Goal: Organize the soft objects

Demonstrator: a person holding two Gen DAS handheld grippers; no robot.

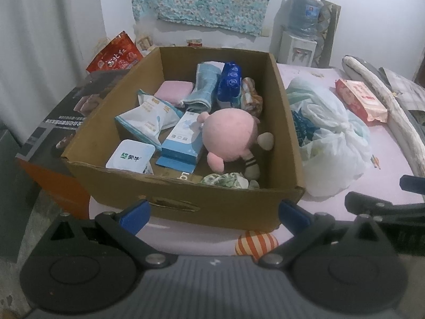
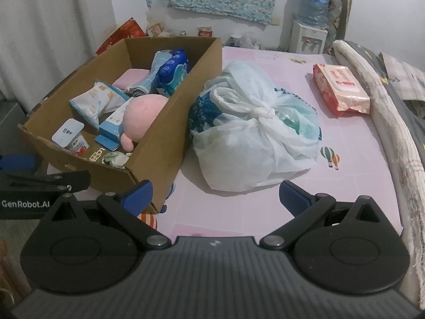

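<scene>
A cardboard box (image 1: 148,186) (image 2: 162,133) sits on the pink bed sheet. In it lie a pink plush doll (image 1: 228,135) (image 2: 140,114), a pink folded cloth (image 1: 174,90), a rolled blue towel (image 1: 204,87), a blue tissue pack (image 1: 231,82) (image 2: 172,71), white wipe packs (image 1: 146,122) and a crumpled floral cloth (image 1: 228,180). A knotted white plastic bag (image 2: 255,133) (image 1: 326,143) lies right of the box. My left gripper (image 1: 213,214) is open and empty before the box's near wall. My right gripper (image 2: 215,195) is open and empty before the bag.
A red wet-wipe pack (image 2: 341,90) (image 1: 360,99) lies far right on the sheet. A rolled quilt (image 2: 393,133) runs along the right edge. A water dispenser (image 2: 309,21) stands at the back wall. A striped ball (image 1: 256,243) lies near the box's front corner.
</scene>
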